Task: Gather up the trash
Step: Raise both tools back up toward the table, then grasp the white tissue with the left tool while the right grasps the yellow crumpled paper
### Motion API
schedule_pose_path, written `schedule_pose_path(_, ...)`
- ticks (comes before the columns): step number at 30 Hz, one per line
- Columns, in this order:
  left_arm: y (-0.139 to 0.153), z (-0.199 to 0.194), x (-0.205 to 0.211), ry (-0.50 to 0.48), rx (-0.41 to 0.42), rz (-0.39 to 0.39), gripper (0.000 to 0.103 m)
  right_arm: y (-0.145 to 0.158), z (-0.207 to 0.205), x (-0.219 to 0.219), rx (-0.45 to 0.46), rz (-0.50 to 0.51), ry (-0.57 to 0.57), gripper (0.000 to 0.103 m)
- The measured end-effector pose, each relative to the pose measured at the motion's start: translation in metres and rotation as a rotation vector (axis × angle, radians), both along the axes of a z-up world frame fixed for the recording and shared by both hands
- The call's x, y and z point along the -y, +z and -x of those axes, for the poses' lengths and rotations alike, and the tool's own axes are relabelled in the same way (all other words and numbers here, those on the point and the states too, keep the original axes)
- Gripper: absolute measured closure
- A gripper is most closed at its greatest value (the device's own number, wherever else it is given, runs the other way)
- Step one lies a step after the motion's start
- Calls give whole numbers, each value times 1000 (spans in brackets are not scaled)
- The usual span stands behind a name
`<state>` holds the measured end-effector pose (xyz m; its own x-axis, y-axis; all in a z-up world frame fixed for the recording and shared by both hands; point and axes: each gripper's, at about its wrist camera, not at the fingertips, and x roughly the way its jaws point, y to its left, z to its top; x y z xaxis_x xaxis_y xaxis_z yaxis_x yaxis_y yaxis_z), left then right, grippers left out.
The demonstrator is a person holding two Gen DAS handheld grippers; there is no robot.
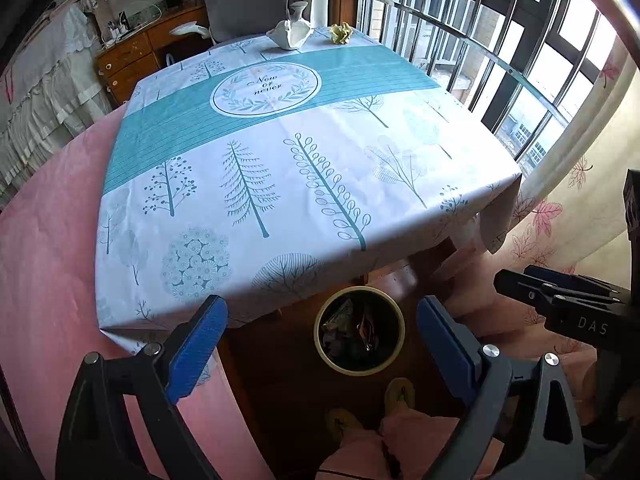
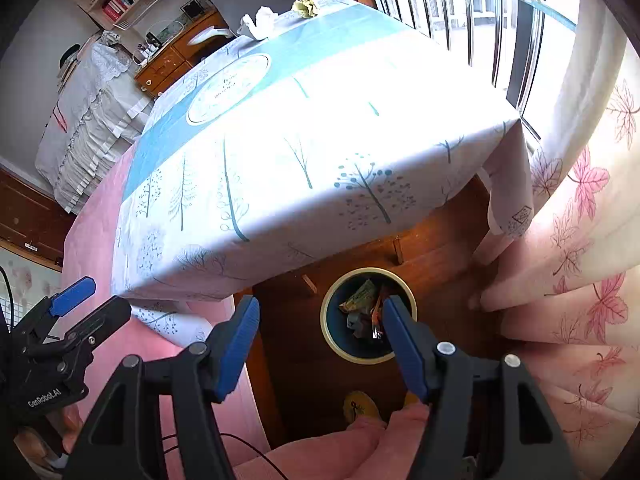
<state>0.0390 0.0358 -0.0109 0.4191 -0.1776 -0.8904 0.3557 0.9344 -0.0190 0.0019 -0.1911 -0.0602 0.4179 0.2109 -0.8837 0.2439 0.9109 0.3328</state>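
Both grippers, left [image 1: 322, 338] and right [image 2: 320, 344], gape empty above the bin [image 1: 359, 365] holding what look like wrappers [image 2: 362, 308].

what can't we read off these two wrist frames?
- Trash bin contents: dark interior in both views; the right gripper covers part in its own view.
- Tablecloth: overexposed in the right view, so small litter there would vanish.
- Yellow crumpled wad and white item: far, too small to identify.

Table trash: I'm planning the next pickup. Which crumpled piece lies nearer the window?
The yellow-green crumpled wad, at the far edge by the window bars; the white crumpled paper sits beside it, toward the chair.
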Motion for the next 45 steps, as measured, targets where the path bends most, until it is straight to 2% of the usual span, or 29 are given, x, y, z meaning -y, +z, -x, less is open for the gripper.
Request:
schedule_pose_path(6,41,-33,-10,2,84,5,8,47,-38,-5,97,54,28,38)
schedule_pose_path(11,68,-75,-11,48,143,11,8,80,-86,-5,171,104,69,38)
schedule_pose_path(16,88,-131,-4,114,157,41,8,103,-153,7,220,144,110,38)
schedule_pose_path(21,96,-202,16,168,172,46,8,110,-237,33,253,151,161,38)
schedule_pose_path(28,83,-325,64,253,116,39,6,90,-387,68,209,127,209,38)
schedule_pose_path(30,75,-362,81,270,101,40,6,79,-431,81,189,113,221,36)
schedule_pose_path(31,70,-378,89,281,95,39,6,73,-450,86,179,107,224,32)
schedule_pose_path(35,47,-441,115,323,63,26,6,42,-528,108,123,64,200,31)
schedule_pose_path(40,14,-509,133,371,-15,43,5,-3,-597,122,27,-2,146,31)
schedule_pose_path(45,-21,-556,146,407,-92,78,5,-43,-621,117,-82,8,195,31)
